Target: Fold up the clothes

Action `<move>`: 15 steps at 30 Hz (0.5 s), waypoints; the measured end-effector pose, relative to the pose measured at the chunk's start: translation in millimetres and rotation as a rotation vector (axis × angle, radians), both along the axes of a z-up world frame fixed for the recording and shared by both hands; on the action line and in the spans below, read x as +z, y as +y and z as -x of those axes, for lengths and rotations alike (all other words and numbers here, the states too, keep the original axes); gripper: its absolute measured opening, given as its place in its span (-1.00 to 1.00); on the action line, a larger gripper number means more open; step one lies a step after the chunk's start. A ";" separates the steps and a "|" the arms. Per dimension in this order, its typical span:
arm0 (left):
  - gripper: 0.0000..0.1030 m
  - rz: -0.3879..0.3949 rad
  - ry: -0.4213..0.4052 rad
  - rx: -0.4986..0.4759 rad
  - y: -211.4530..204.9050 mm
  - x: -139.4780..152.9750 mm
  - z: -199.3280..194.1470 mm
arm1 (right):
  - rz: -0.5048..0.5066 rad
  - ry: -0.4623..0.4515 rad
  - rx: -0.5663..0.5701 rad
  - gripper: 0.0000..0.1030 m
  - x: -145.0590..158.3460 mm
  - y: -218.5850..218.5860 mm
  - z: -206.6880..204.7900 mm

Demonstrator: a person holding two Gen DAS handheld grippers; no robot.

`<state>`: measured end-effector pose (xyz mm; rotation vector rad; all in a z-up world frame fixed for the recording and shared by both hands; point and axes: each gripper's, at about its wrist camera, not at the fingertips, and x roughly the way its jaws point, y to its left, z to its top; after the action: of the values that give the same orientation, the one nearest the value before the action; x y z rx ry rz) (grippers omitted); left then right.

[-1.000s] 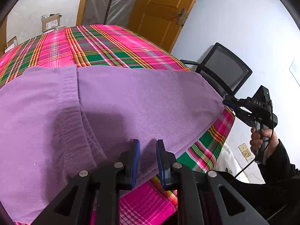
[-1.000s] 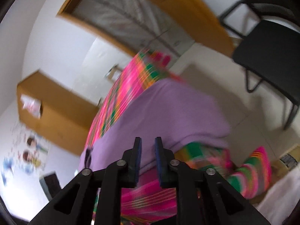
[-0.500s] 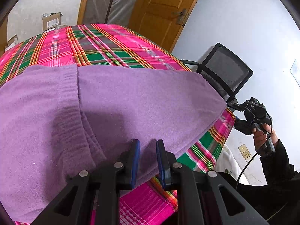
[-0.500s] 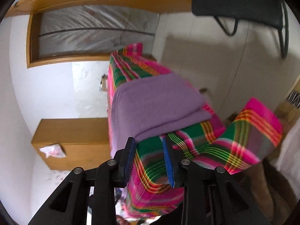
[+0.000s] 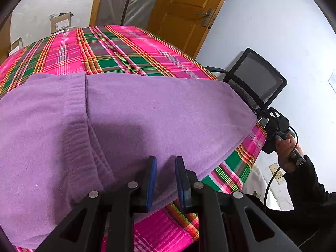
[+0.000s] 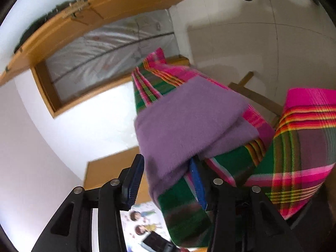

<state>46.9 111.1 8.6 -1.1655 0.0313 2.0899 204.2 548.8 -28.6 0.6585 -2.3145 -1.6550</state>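
2 at garment (image 5: pixel 147 115) edge: L hand-held gripper (image 5: pixel 166 159) hold unclear; R (image 6: pixel 166 160) just-opened, corner between.

Left wrist view: close, angled down over purple garment (image 5: pixel 147 113); right: level, rolled, same garment's corner.

The purple sweater (image 5: pixel 147 113) runs off the left and bottom of the left wrist view, and the left gripper (image 5: pixel 164 178) hides part of its near edge. In the blurry, tipped right wrist view, I can't tell if the right gripper (image 6: pixel 168 180) touches the sweater's corner. The black chair (image 5: pixel 256 84) is half hidden behind the plaid tablecloth (image 5: pixel 126 48).
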 end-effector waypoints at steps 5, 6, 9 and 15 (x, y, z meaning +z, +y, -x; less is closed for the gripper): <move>-0.66 0.003 -0.001 0.004 2.1 0.1 0.1 | -0.002 -0.006 -0.033 -0.09 -2.8 -0.8 7.7; -0.66 0.002 -0.002 0.006 2.1 0.2 -0.1 | -0.002 -0.003 -0.044 -0.09 -2.1 -0.3 9.2; -0.66 0.001 -0.002 0.009 2.4 0.2 -0.7 | 0.001 0.014 -0.098 -0.09 0.5 4.5 6.5; -0.66 0.001 -0.004 0.011 2.6 0.0 -0.8 | -0.006 0.039 -0.189 -0.09 5.8 16.4 -9.1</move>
<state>47.7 113.7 8.7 -1.1727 0.0249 2.0975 213.3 565.1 -22.8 0.4149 -2.4087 -1.7370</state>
